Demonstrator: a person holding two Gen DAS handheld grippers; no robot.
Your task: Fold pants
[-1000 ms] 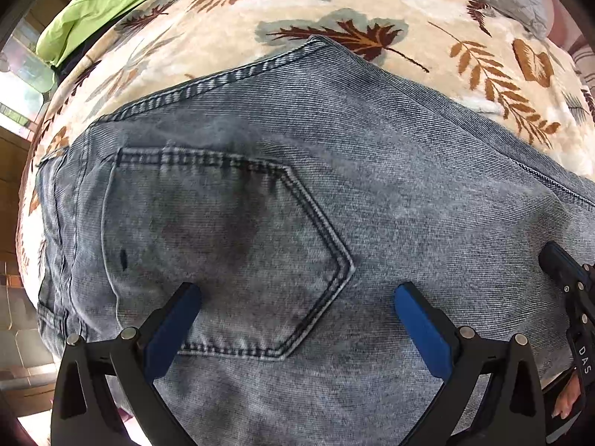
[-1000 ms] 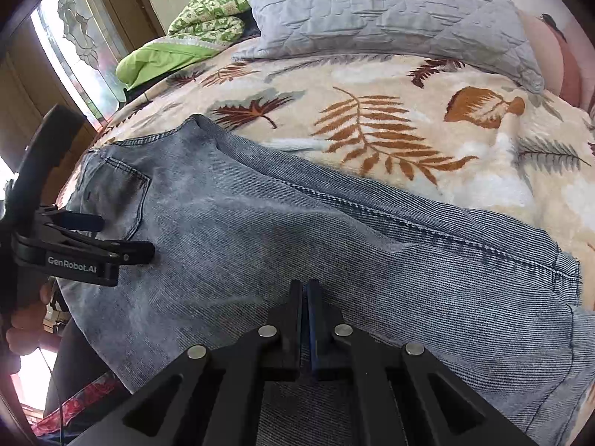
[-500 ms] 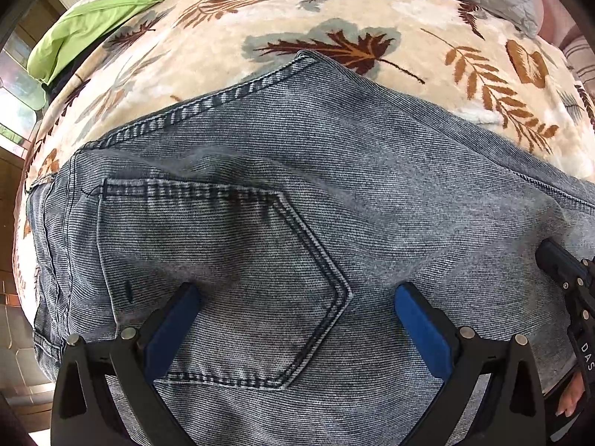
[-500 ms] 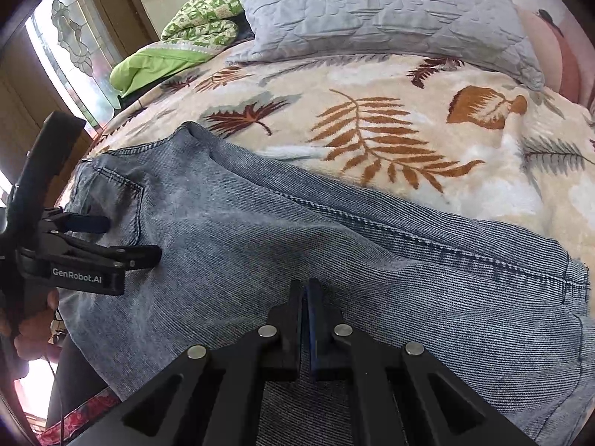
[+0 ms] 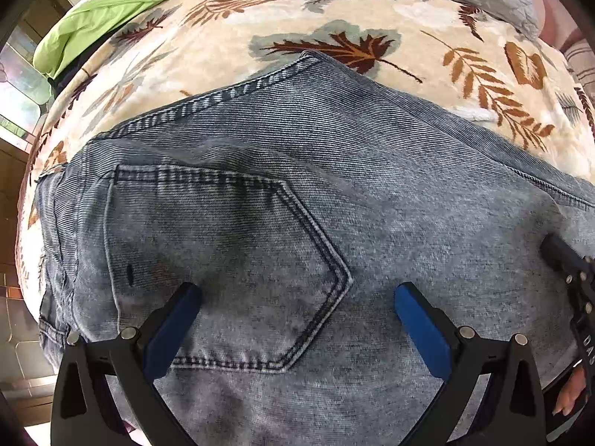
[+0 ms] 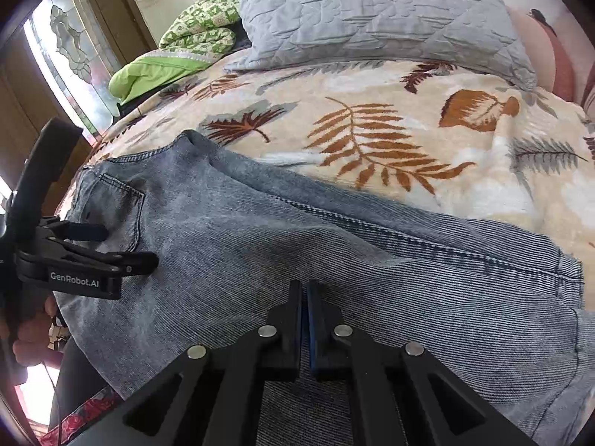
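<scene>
- the pants (image 5: pixel 334 193) – grey-blue washed denim with a fine diagonal rib – lie flat on the bed, across the near part of a fleecy cream blanket (image 6: pixel 390 119) printed with rust and grey leaves.
- their waistband edge (image 5: pixel 223 100) runs up-left, and bare blanket stretches beyond it to a quilted grey pillow (image 6: pixel 372 18) and a folded green quilt (image 6: pixel 167 70).
- the left gripper (image 5: pixel 297 293) hovers with its blue-padded fingers (image 5: pixel 174 323) spread wide, straddling the pointed, double-stitched back pocket (image 5: pixel 223 260).
- the right gripper (image 6: pixel 304 297) sits over the leg with its fingers pressed together – whether any denim is pinched between them i cannot tell.
- the hem (image 6: pixel 565 271) lies at the right.
</scene>
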